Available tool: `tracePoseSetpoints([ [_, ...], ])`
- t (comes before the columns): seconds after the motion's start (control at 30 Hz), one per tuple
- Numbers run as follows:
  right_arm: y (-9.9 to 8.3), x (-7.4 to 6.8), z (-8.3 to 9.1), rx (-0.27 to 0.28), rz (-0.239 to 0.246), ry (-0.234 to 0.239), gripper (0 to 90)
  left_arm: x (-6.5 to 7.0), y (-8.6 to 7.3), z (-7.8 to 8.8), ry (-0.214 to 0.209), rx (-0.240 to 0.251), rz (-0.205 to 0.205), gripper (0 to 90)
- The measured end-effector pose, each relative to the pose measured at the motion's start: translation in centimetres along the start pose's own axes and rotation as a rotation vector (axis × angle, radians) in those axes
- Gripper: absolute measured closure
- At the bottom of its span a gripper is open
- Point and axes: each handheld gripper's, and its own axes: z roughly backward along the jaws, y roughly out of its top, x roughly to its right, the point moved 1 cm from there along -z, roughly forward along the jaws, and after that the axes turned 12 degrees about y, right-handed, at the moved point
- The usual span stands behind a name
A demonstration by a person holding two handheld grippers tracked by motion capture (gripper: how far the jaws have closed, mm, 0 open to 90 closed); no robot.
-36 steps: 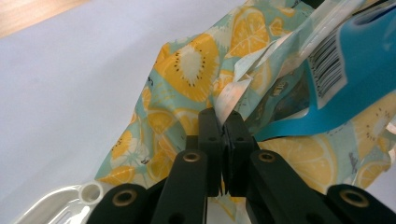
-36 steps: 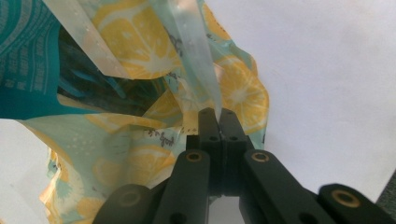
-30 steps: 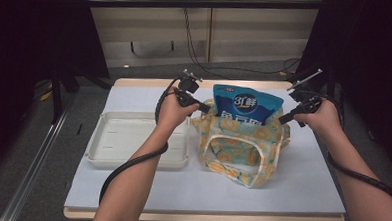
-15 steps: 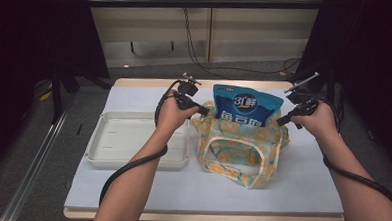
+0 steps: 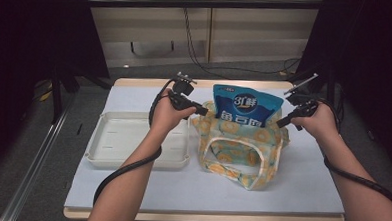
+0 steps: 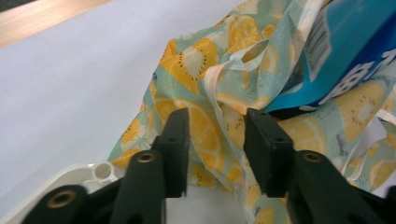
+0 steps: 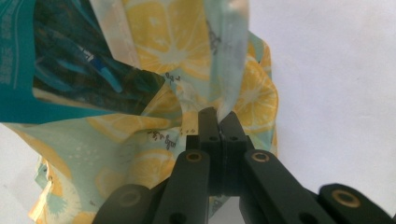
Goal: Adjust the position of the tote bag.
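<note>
Fabric of one lemon-print bag [image 5: 240,147] sits mid-table with one blue packet [image 5: 243,107] standing in its mouth. Just beside it lies one white tray [image 5: 132,143]. The left gripper [image 6: 217,135] has just been opening: its jaws stand apart, cloth between them but unpressed. The right gripper [image 7: 218,122] is clamped on the bag's edge.

The high view looks forward and down from above the person's side of the table [image 5: 130,192], far enough to take in both forearms. The left gripper view rides close behind its own fingers [image 6: 175,140], looking past them onto the lemon-print bag [image 6: 205,93] just beyond and the blue pouch [image 6: 355,51] farther off. The right gripper view sits as near, its fingertips [image 7: 208,122] against the same bag [image 7: 173,32]; bag [image 5: 242,152] and pouch [image 5: 244,106] appear in all three views.
</note>
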Motion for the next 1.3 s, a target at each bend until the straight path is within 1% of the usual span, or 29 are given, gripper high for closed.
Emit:
tracePoseSetpoints([
  [0.03,0.0,-0.1,0.0,-0.004,-0.007,-0.003,90.0,-0.1,-0.1,0.2,-0.005,-0.008,-0.015,56.6],
  [0.07,0.0,-0.1,0.1,-0.003,-0.006,-0.004,90.0,0.1,-0.1,0.4,-0.005,0.004,-0.001,55.8],
  [0.1,0.0,-0.2,0.1,0.0,-0.008,-0.002,90.0,0.2,-0.2,0.7,-0.004,0.011,0.002,54.7],
  [0.13,0.0,-0.2,0.1,-0.001,-0.006,-0.002,90.0,0.2,-0.4,1.0,-0.015,0.015,-0.002,53.7],
  [0.17,-0.1,-0.2,0.1,-0.001,-0.005,-0.002,90.0,0.3,-0.5,1.2,-0.029,0.025,0.009,53.5],
  [0.2,-0.1,-0.3,0.1,-0.005,-0.019,0.0,90.0,0.5,-0.6,1.5,-0.027,0.024,-0.004,52.7],
  [0.23,-0.2,-0.2,0.1,-0.002,-0.012,0.004,90.0,0.8,-0.8,1.6,-0.022,0.026,-0.02,52.0],
  [0.3,-0.3,-0.1,0.2,-0.006,-0.01,0.006,90.0,1.3,-1.0,1.8,-0.038,0.022,-0.024,51.6],
  [0.37,-0.3,-0.2,0.3,-0.006,-0.027,0.003,90.0,1.8,-1.2,1.9,-0.042,0.027,-0.034,50.5],
  [0.4,-0.3,-0.2,0.3,-0.005,-0.021,0.003,90.0,2.0,-1.2,2.0,-0.045,0.021,-0.05,50.4],
  [0.43,-0.3,-0.2,0.3,-0.003,-0.014,0.005,90.0,2.3,-1.3,1.9,-0.049,0.031,-0.043,49.6],
  [0.47,-0.3,-0.3,0.4,-0.005,-0.016,0.007,89.6,2.5,-1.3,1.9,-0.057,0.039,-0.049,49.0],
  [0.5,-0.3,-0.4,0.4,-0.007,-0.023,0.004,88.4,2.8,-1.4,1.8,-0.06,0.028,-0.064,49.0],
  [0.57,-0.3,-0.5,0.4,-0.009,-0.021,0.009,82.8,3.2,-1.5,1.5,-0.068,0.024,-0.07,48.3],
  [0.6,-0.3,-0.6,0.4,-0.009,-0.019,0.007,82.5,3.3,-1.6,1.3,-0.076,0.025,-0.065,48.4],
  [0.63,-0.2,-0.5,0.3,-0.007,-0.004,0.012,80.6,3.4,-1.6,1.2,-0.07,0.017,-0.072,49.0],
  [0.67,-0.2,-0.7,0.4,-0.01,-0.009,0.02,78.7,3.4,-1.6,1.0,-0.071,0.014,-0.086,49.1],
  [0.73,-0.2,-0.8,0.4,0.003,0.006,0.02,73.0,3.7,-1.8,0.7,-0.076,0.021,-0.07,49.7],
  [0.77,-0.1,-0.9,0.5,0.006,0.009,0.024,70.3,3.7,-1.8,0.5,-0.077,0.022,-0.076,49.7],
  [0.87,0.1,-0.9,0.7,0.018,0.01,0.011,64.3,3.8,-1.9,0.2,-0.076,0.017,-0.084,49.0],
  [0.9,0.2,-0.8,0.8,0.025,0.004,0.005,63.4,3.8,-2.0,0.1,-0.079,0.01,-0.087,48.7],
  [0.93,0.2,-0.8,0.9,0.029,-0.006,0.001,63.4,3.9,-2.0,0.0,-0.08,0.016,-0.084,48.4],
  [0.97,0.3,-0.7,1.0,0.031,0.0,0.006,63.4,3.9,-2.0,-0.1,-0.073,0.007,-0.089,48.4],
  [1.03,0.5,-0.6,1.0,0.041,-0.004,0.003,64.9,4.0,-2.1,-0.4,-0.081,0.011,-0.088,48.9],
  [1.1,0.6,-0.6,0.8,0.042,-0.008,0.01,66.2,4.0,-2.1,-0.5,-0.07,0.014,-0.089,52.4],
  [1.13,0.7,-0.6,0.8,0.042,-0.011,0.006,65.2,4.1,-2.1,-0.6,-0.077,0.018,-0.085,52.3],
  [1.2,0.8,-0.6,0.8,0.047,-0.005,0.018,63.0,4.1,-2.1,-0.6,-0.084,0.019,-0.085,51.7],
  [1.23,0.8,-0.6,0.8,0.043,0.0,0.014,62.6,4.1,-2.0,-0.5,-0.077,0.005,-0.099,51.9],
  [1.3,0.8,-0.7,1.0,0.048,0.006,0.012,62.6,4.2,-2.0,-0.4,-0.072,0.004,-0.1,52.7],
])
